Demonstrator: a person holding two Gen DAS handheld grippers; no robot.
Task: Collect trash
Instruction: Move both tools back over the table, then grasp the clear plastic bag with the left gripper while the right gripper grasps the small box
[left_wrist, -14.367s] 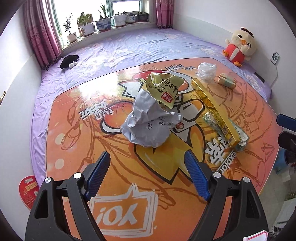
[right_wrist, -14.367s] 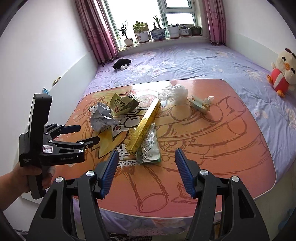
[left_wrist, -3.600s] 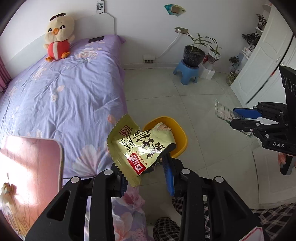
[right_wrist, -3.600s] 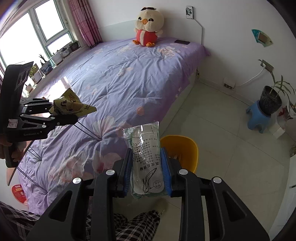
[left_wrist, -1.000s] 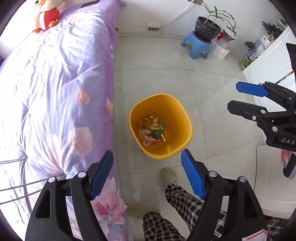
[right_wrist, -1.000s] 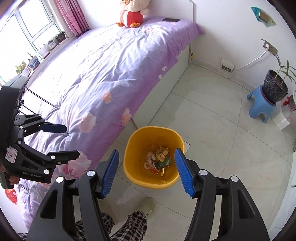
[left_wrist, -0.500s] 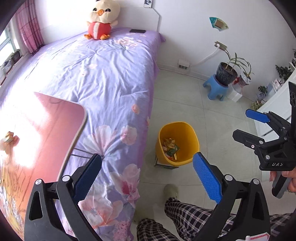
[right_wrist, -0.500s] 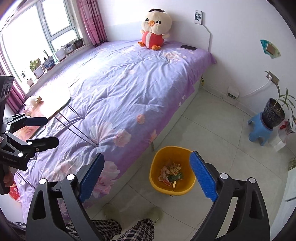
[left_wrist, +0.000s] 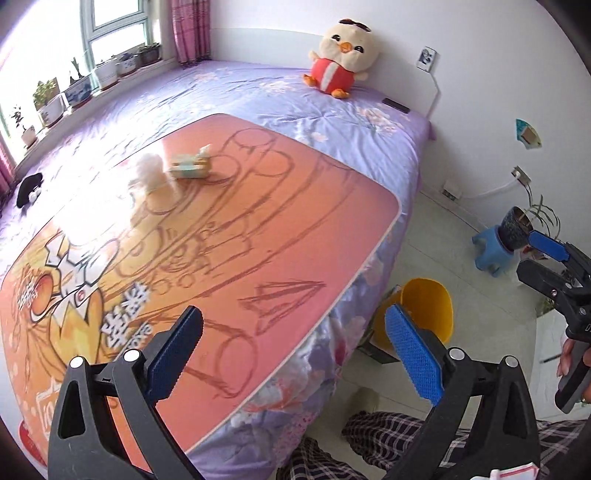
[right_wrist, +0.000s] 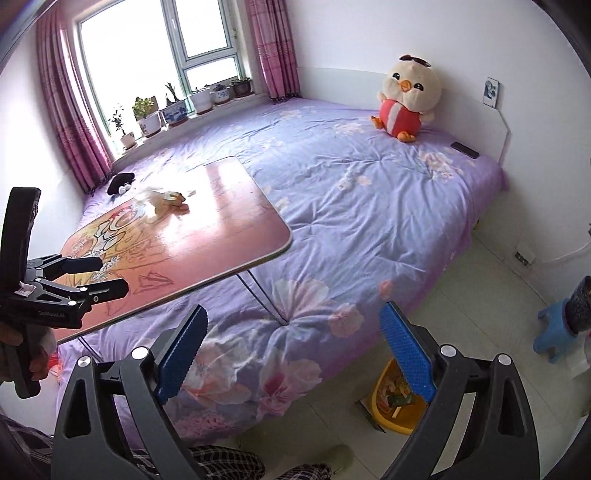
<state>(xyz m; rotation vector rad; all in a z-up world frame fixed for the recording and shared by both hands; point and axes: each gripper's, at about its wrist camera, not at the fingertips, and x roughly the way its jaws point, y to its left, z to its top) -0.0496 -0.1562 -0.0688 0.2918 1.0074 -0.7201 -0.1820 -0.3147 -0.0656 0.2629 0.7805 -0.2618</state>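
Both tools hung spread and empty, the left tool (left_wrist: 293, 356) over the table's (left_wrist: 332, 221) near edge, the right tool (right_wrist: 293, 349) above the bed (right_wrist: 369, 206). Two scraps, a crumpled white wrapper (left_wrist: 149, 168) and a small carton (left_wrist: 190, 166), lay at the table's far side. Judging by that, a reach across comes next; the yellow bin (left_wrist: 430, 306) stood on the floor.

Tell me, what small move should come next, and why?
Probably reach the left gripper out toward the small green-and-yellow packet at the far side of the orange table. Both grippers are open and hold nothing, and that packet and the crumpled clear plastic beside it are the only trash seen on the table. The yellow bin on the floor already holds wrappers.
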